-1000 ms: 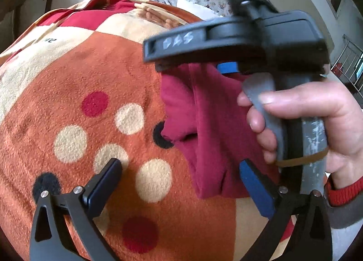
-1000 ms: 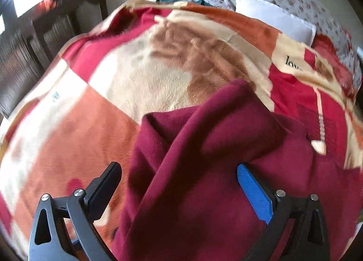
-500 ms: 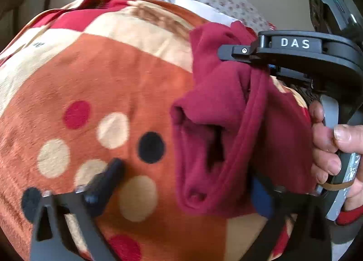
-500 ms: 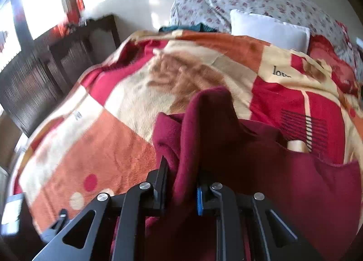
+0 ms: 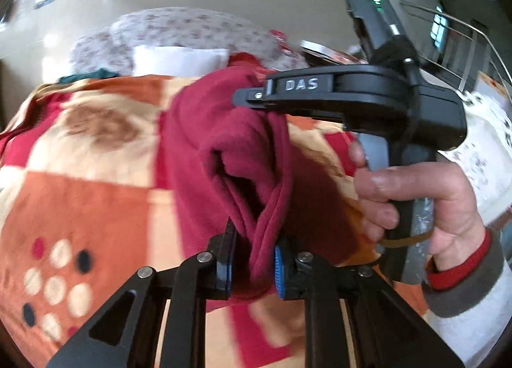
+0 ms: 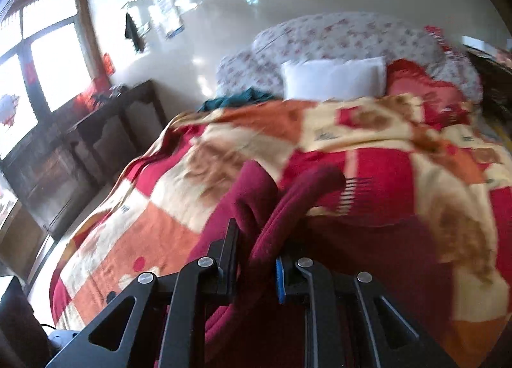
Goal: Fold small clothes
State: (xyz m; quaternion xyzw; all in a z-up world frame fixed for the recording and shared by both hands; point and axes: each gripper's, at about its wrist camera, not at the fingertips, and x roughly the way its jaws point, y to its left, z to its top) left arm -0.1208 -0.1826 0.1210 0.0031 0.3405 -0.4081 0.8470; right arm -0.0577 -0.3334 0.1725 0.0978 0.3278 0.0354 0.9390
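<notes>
Nearest the left wrist camera, the left gripper (image 5: 252, 264) is pinching a bunched fold of the maroon garment (image 5: 224, 156); its jaws have just been closing and are now standing narrow, pressed on the cloth from both sides. In the right wrist view the right gripper (image 6: 256, 267) is likewise clamping a rolled edge of the same garment (image 6: 272, 217), jaws drawn close with the fabric squeezed between them. The person's right hand (image 5: 425, 204) is gripping that tool's handle, seen just beside the garment in the left view.

The garment is hanging between the two grippers, raised off the patterned blanket (image 5: 83, 201) covering the bed, with its lower part trailing toward the blanket. Judging by the thick rounded folds and matt nap, it is a soft, fleece-like knit: light, limp, not slippery, not fragile. It is likely sagging wherever it is unsupported, so two separate corners or hem points are the sensible holds; both current grips are taking bunched cloth rather than a clean single edge, which may be leaving the fold uneven.

Farther off, a teal cloth (image 6: 236, 99) is lying at the blanket's far end, then a white pillow (image 6: 332, 78) and floral bedding (image 6: 345, 38) behind it.

Count: one maroon garment, two grippers, one hand in view, one blanket, one white pillow, one teal cloth.
</notes>
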